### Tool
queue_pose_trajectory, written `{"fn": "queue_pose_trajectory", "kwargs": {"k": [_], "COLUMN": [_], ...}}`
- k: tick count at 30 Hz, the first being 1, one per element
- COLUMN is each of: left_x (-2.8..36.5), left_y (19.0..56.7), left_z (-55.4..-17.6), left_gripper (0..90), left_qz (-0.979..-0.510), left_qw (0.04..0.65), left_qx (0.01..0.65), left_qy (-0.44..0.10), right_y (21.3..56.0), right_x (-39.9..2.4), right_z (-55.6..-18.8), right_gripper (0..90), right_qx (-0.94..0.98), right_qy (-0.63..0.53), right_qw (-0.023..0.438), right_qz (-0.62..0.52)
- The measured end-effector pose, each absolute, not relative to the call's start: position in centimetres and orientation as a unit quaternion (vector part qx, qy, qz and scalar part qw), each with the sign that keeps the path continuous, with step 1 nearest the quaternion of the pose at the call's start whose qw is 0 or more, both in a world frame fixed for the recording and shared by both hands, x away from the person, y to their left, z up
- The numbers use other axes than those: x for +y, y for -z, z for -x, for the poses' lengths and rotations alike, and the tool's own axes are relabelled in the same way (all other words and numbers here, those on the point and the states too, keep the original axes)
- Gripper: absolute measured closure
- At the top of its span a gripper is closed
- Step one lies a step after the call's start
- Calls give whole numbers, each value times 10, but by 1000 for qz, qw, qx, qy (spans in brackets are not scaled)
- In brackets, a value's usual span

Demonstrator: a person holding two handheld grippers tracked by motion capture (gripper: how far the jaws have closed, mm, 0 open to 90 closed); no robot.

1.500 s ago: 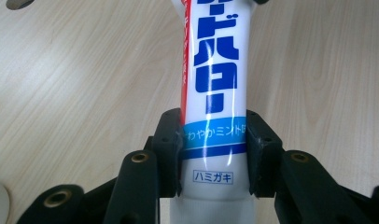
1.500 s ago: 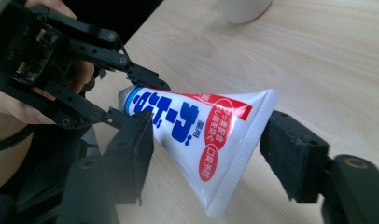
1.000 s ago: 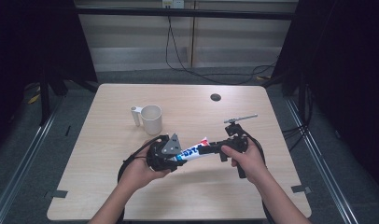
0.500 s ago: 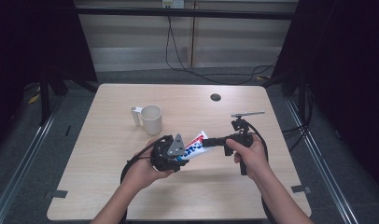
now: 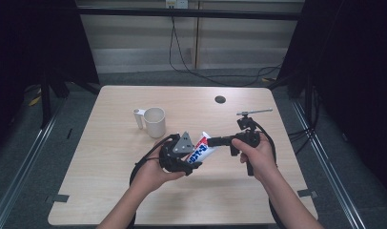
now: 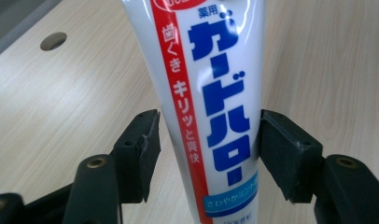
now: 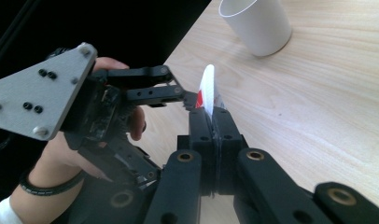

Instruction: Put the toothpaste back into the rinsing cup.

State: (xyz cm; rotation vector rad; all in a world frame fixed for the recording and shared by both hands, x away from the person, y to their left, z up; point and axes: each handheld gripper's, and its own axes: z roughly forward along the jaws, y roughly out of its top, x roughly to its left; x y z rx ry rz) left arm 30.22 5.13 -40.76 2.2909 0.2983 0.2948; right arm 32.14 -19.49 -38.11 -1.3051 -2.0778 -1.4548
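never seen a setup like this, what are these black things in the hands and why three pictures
A person sits at a wooden table holding a two-jaw grasping tool in each hand. The high view looks down from above; the other two come from cameras riding on each tool.

On the table stands a white mug.

Both tools meet at a toothpaste tube. The right tool pinches the tube's flat end with its jaws shut. The left tool has just been opening: the tube lies between its jaws, with a gap at one pad.
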Motion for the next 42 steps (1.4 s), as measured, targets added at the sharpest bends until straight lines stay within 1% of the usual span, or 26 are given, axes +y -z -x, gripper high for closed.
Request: {"fn": "queue_pose_trajectory", "kwargs": {"k": [5,6,8,10,14,16,18,23,25,26,28,29,31,34,37,39,42], "left_x": [47,46,44,42,39,38,36,37,40,41,43,45,50,59,68,74,81], "left_y": [412,414,416,418,417,415,412,412,411,411,411,410,408,405,403,401,399], "left_z": [-304,-304,-304,-304,-306,-305,-304,-302,-301,-301,-301,-302,-303,-306,-308,-310,-311], "left_gripper": [388,390,413,469,511,529,566,676,691,695,701,702,703,703,702,702,700], "left_qz": [-903,-902,-901,-900,-898,-900,-905,-906,-906,-905,-900,-901,-895,-893,-888,-887,-883], "left_qw": [399,400,400,401,403,395,381,381,382,385,394,393,403,404,408,408,412], "left_qx": [128,140,147,154,165,170,169,166,162,164,164,162,170,175,184,190,196], "left_qy": [-95,-86,-79,-71,-65,-68,-79,-79,-82,-80,-85,-89,-85,-96,-102,-107,-111], "right_y": [381,380,380,379,379,379,379,376,374,372,371,370,370,372,376,380,390], "right_x": [-195,-195,-194,-194,-195,-196,-196,-195,-193,-192,-190,-189,-190,-192,-194,-195,-194], "right_z": [-322,-322,-322,-322,-322,-322,-322,-320,-319,-318,-317,-316,-315,-314,-312,-312,-311], "right_gripper": [900,900,900,900,900,900,900,890,874,827,615,558,458,326,269,211,204], "right_qx": [-722,-723,-724,-726,-724,-721,-720,-718,-727,-731,-729,-730,-737,-733,-736,-743,-764], "right_qy": [504,501,499,499,501,504,506,518,516,518,529,530,534,558,564,558,537], "right_qw": [142,142,142,139,135,140,140,128,115,107,100,95,67,51,31,18,2], "right_qz": [453,454,454,453,455,454,455,448,438,431,423,421,409,386,374,369,358]}}
